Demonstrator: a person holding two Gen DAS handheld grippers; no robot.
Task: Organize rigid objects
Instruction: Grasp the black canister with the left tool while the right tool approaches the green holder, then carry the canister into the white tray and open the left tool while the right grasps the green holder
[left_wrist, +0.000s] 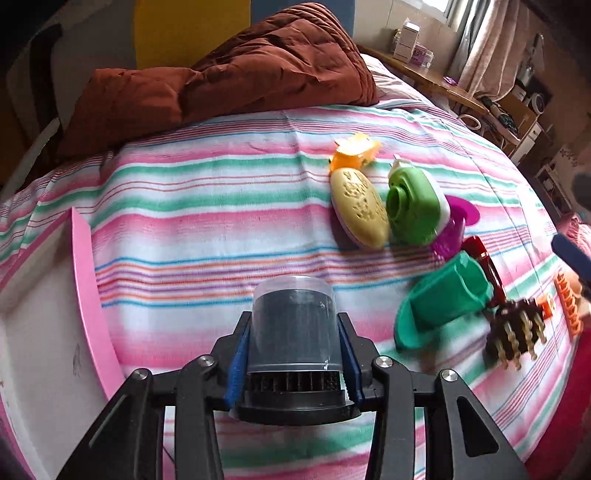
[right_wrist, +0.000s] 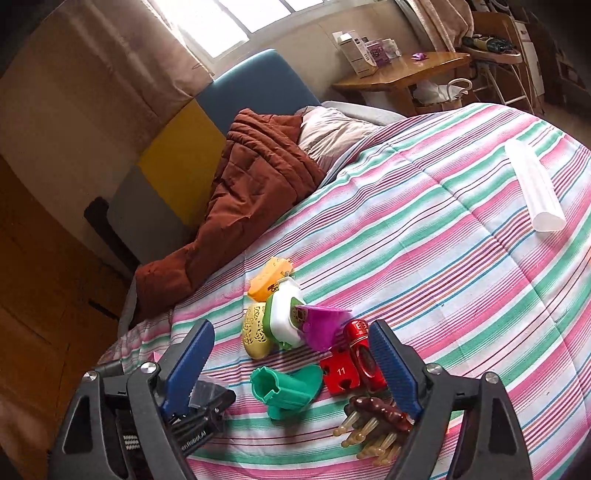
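Note:
My left gripper (left_wrist: 293, 354) is shut on a dark brush with a clear domed cap (left_wrist: 293, 325), held above the striped bedspread. To its right lies a pile of small plastic items: an orange case (left_wrist: 354, 153), a yellow oval case (left_wrist: 360, 206), a green-and-white block (left_wrist: 415, 201), a purple piece (left_wrist: 456, 225), a teal holder (left_wrist: 441, 306), a red tube (left_wrist: 485, 267) and a brown hair claw (left_wrist: 515, 334). My right gripper (right_wrist: 291, 373) is open above the same pile, its fingers either side of the teal holder (right_wrist: 286, 386), a red block marked 11 (right_wrist: 340, 371) and the red tube (right_wrist: 364, 354).
A pink-rimmed white box (left_wrist: 83, 266) stands at the left. A brown quilt (left_wrist: 229, 81) lies at the head of the bed. A white tube (right_wrist: 533, 184) lies on the bedspread far right. A wooden table (right_wrist: 402, 72) with boxes stands beyond the bed.

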